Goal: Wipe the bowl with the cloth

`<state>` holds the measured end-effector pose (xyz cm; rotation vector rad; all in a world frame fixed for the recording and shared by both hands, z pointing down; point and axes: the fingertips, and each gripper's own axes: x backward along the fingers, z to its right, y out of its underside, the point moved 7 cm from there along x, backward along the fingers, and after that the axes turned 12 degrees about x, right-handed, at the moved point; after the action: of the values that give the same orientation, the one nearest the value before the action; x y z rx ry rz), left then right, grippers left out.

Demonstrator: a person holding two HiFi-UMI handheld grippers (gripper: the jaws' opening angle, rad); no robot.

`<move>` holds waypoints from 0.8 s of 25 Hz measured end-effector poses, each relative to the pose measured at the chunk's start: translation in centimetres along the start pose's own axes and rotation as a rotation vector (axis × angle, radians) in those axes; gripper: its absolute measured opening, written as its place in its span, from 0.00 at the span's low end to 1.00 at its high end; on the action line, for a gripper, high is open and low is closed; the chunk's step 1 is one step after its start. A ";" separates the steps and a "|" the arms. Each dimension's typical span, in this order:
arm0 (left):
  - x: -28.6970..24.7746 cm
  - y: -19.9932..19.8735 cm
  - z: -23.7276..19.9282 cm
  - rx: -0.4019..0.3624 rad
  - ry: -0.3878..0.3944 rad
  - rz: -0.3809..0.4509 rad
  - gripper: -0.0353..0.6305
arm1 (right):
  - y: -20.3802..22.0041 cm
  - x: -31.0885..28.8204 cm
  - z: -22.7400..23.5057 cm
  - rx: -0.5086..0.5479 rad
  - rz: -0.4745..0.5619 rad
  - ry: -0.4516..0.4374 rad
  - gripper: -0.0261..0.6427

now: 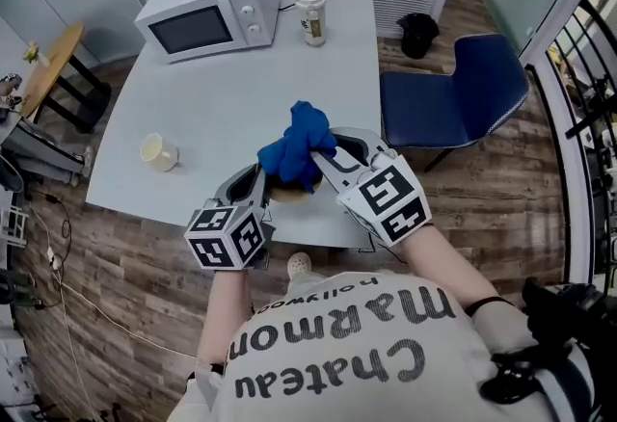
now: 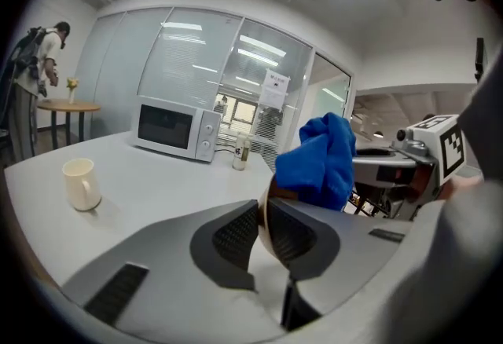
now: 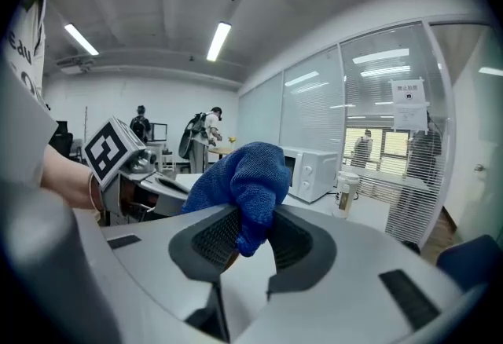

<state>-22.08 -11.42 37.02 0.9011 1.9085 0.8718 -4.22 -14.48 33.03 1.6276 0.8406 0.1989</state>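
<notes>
My left gripper (image 1: pixel 264 182) holds a small tan bowl (image 1: pixel 291 192) by its rim, just above the white table's near edge. In the left gripper view the rim (image 2: pixel 266 213) stands edge-on, pinched between the two dark pads of the left gripper (image 2: pixel 265 229). My right gripper (image 1: pixel 324 160) is shut on a bunched blue cloth (image 1: pixel 298 152) that lies over the bowl and hides most of it. In the right gripper view the cloth (image 3: pixel 244 177) bulges up out of the right gripper (image 3: pixel 244 234). The two grippers sit close together, facing each other.
On the white table (image 1: pixel 222 92) stand a white microwave (image 1: pixel 207 13) and a jar (image 1: pixel 310 15) at the far edge, and a white mug (image 1: pixel 158 152) at the left. A blue chair (image 1: pixel 451 94) stands to the right. People stand far off in the room (image 3: pixel 203 130).
</notes>
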 end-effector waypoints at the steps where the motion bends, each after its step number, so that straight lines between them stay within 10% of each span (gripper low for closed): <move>1: -0.7 -0.3 -0.8 0.009 0.009 -0.020 0.11 | -0.3 -0.7 0.4 -0.016 -0.002 0.019 0.19; 20: -9.7 -1.8 -14.1 0.149 0.104 -0.313 0.09 | 1.1 -8.8 4.7 -0.365 -0.034 0.382 0.19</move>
<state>-31.08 -23.66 45.11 0.6266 2.1543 0.6052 -7.55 -23.58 35.64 1.2468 1.0504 0.6178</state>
